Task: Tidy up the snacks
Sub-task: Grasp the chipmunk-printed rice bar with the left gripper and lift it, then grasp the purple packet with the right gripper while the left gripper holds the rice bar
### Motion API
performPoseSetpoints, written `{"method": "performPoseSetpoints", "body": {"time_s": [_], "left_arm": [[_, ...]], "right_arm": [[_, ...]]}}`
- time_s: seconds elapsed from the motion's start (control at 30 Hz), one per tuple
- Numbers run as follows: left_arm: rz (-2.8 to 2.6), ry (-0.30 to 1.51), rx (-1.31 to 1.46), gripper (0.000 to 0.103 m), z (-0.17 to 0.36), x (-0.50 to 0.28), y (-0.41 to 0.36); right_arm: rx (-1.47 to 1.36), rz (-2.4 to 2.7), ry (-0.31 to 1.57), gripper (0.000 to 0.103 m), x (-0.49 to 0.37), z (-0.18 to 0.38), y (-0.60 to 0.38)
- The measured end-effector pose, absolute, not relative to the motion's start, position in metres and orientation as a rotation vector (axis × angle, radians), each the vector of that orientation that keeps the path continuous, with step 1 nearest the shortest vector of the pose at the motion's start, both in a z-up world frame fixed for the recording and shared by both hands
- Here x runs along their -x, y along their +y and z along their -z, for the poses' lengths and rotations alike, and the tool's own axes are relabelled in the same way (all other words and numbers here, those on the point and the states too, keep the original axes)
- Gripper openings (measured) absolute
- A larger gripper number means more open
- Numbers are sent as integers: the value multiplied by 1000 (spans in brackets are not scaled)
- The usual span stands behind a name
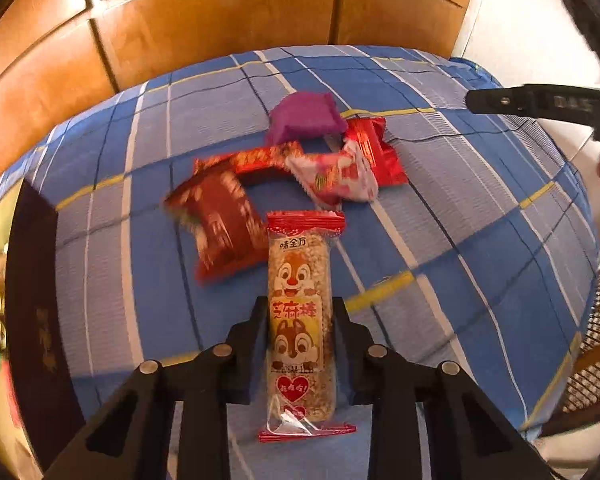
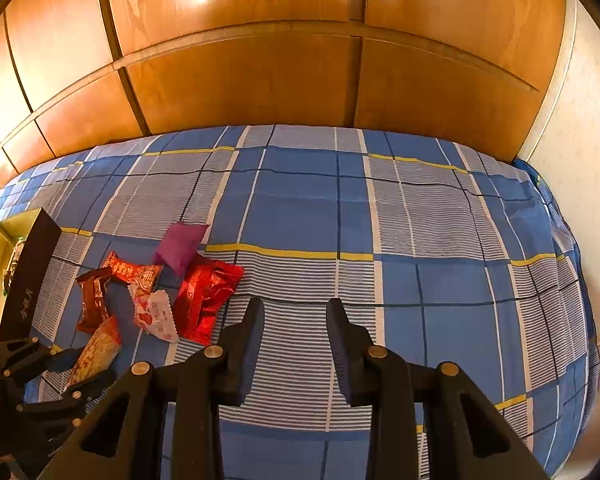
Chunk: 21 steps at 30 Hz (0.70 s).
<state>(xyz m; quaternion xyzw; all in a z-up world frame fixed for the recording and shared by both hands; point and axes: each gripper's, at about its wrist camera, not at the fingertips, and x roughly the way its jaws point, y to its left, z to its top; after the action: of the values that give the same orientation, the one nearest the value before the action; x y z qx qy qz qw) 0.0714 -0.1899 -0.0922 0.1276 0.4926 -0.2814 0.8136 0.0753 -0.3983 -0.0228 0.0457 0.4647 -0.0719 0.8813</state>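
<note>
Sesame stick packet (image 1: pixel 300 320) sits clamped lengthwise in the left gripper (image 1: pixel 300 312), just nearer the camera than the red wrapper pile (image 1: pixel 300 164). I'd lift it straight, keeping the pinch mid-body so the stick isn't crushed, then carry it to the dark box (image 2: pixel 28 276) beside the pile. Right gripper (image 2: pixel 296 316) hovers apart, empty.

Bed (image 2: pixel 300 208) with blue plaid sheet, butted against wood panelling. Landmark is the purple pouch (image 2: pixel 180 246): bright red foil pack (image 2: pixel 206 300) touching it on the near-right, red wrapped candy (image 2: pixel 134 274) just near-left, dark red-brown pack (image 2: pixel 94 300) beyond that, white-and-red packet (image 2: pixel 154 312) nearer the camera between the red ones. Well left of the pouch, an open dark box (image 2: pixel 26 280) with yellow-green lining sits at the bed's edge.
</note>
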Motion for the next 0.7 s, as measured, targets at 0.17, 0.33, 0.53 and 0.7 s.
{"method": "performPoseSetpoints", "body": {"time_s": [0.17,0.33,0.53,0.7], "left_arm": [[606,1028,-238,32,96,-45,-158],[611,985,-246,32,99,-32,-151],[622,962,-234,31,100,-26,-145],[632,964,-209,31,99,-28,-142]], "right_arm": [[-93,118,999,32,-77,30,-394],[-87,41,1018,32,-78,37,-380],[-7,-84,994,32,-85,32,-350],[187,-207,1011,38,-122,24,-310]]}}
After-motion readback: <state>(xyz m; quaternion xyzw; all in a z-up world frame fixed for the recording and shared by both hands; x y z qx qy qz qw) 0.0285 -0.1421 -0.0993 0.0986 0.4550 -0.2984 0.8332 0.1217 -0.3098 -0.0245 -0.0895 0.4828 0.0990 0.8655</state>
